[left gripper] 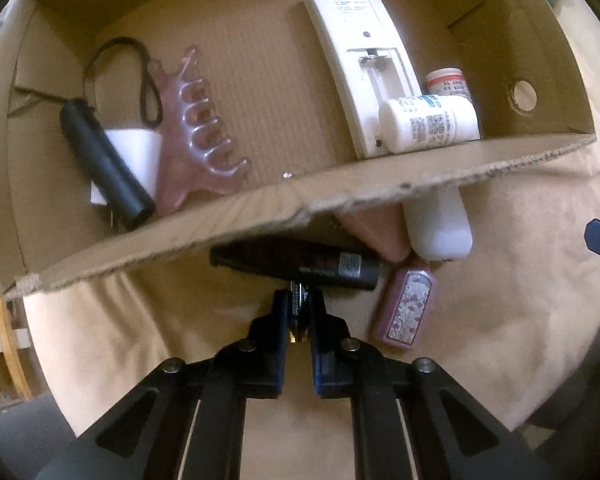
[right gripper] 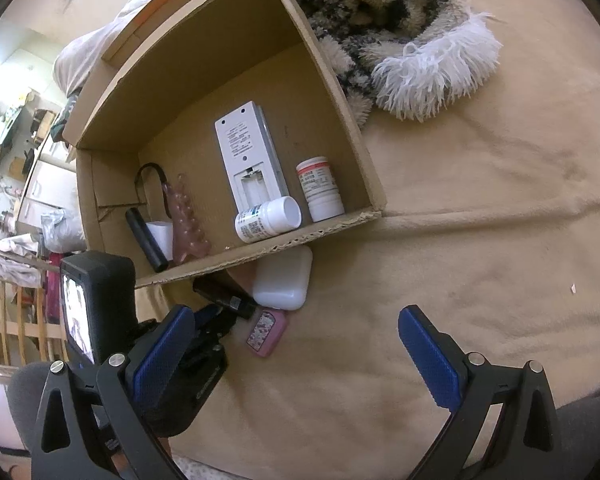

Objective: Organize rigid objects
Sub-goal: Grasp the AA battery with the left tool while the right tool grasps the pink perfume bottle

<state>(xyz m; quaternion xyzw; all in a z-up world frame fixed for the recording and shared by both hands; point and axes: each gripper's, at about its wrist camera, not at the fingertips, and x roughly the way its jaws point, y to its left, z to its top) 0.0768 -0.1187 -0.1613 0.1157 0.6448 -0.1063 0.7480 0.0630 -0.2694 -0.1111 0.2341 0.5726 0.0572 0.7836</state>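
My left gripper (left gripper: 299, 300) is shut on a small battery (left gripper: 299, 312), just in front of the cardboard box's near wall (left gripper: 300, 204). A black tube (left gripper: 300, 266), a pink patterned case (left gripper: 404, 312), a white case (left gripper: 440, 228) and a pinkish item (left gripper: 376, 232) lie on the tan blanket beside that wall. Inside the box lie a white remote (left gripper: 360, 60), two white pill bottles (left gripper: 428, 122), a pink hair claw (left gripper: 196, 136) and a black flashlight (left gripper: 104, 164). My right gripper (right gripper: 300, 344) is open and empty above the blanket, to the right of the left gripper (right gripper: 216, 320).
The box (right gripper: 340, 92) sits open on a tan blanket (right gripper: 480, 220). A fluffy black-and-white scarf or throw (right gripper: 400, 32) lies behind the box's right side. Wooden railing and room clutter (right gripper: 12, 240) are at far left.
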